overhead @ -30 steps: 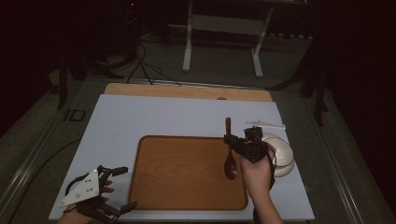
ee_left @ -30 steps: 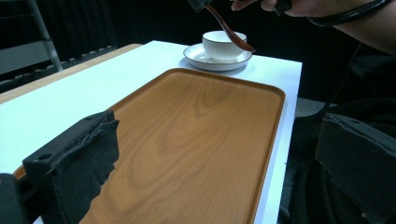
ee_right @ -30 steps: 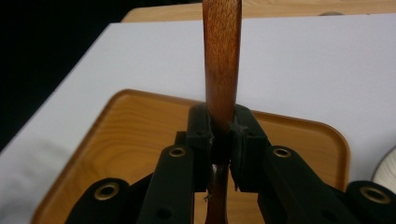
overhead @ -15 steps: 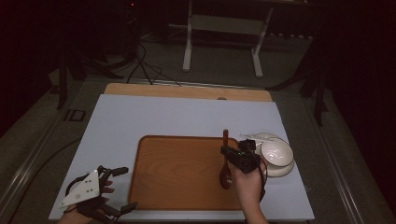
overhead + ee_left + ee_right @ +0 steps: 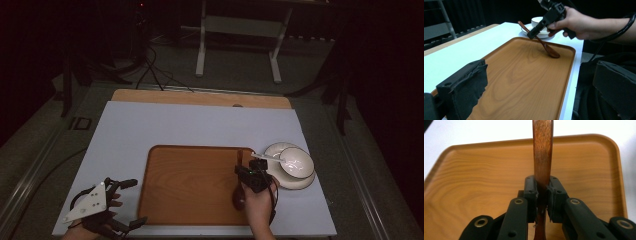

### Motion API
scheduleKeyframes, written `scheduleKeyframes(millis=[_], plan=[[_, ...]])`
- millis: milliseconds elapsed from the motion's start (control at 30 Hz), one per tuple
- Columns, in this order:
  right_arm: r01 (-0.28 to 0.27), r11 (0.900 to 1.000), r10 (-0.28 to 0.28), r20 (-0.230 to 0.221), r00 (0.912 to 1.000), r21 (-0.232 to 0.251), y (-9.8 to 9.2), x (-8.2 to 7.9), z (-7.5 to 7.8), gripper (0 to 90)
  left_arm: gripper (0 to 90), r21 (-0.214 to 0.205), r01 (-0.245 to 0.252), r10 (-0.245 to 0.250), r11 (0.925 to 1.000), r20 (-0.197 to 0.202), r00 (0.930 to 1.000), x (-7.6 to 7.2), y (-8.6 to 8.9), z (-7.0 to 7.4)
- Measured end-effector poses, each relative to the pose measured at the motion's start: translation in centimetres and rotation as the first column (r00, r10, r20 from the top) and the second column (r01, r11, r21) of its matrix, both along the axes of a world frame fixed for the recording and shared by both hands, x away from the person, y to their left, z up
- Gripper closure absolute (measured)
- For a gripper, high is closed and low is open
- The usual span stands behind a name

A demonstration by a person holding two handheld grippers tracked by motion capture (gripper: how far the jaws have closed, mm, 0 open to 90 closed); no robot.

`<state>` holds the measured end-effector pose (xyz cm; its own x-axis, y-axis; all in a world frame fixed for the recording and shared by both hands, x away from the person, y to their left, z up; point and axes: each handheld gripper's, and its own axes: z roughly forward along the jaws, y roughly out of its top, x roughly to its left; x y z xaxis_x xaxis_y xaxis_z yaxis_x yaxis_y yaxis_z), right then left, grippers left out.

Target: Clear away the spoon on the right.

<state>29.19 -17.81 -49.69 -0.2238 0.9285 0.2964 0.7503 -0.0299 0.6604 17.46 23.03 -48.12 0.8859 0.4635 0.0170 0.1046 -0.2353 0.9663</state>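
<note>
Wooden spoon [image 5: 543, 157] clamped between jaws, above wooden tray [image 5: 474, 182]

- No legible text, labels, brand marks, numbers or signs in any view.
</note>
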Motion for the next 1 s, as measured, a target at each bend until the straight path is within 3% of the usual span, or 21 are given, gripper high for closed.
scheduleKeyframes(millis=[500, 733, 1000], plan=[[0.099, 0.9945, -0.098, -0.032, 0.9947, 0.033, 0.0, 1.3, -3.3, 79.1, 0.5, -0.001, 0.001, -0.001, 1.0, -0.002, 1.0, 0.0, 0.1, 0.0], [0.12, 0.9923, -0.119, -0.048, 0.9918, 0.03, -0.4, 1.6, -3.8, 77.8, 0.5, 0.001, 0.003, -0.003, 1.0, -0.002, 1.0, 0.0, 0.0, 0.0], [0.123, 0.9924, -0.122, -0.035, 0.9918, 0.011, -0.7, 1.5, -3.6, 70.9, 0.5, 0.004, 0.005, -0.005, 1.0, -0.003, 1.0, 0.0, 0.0, -0.1]])
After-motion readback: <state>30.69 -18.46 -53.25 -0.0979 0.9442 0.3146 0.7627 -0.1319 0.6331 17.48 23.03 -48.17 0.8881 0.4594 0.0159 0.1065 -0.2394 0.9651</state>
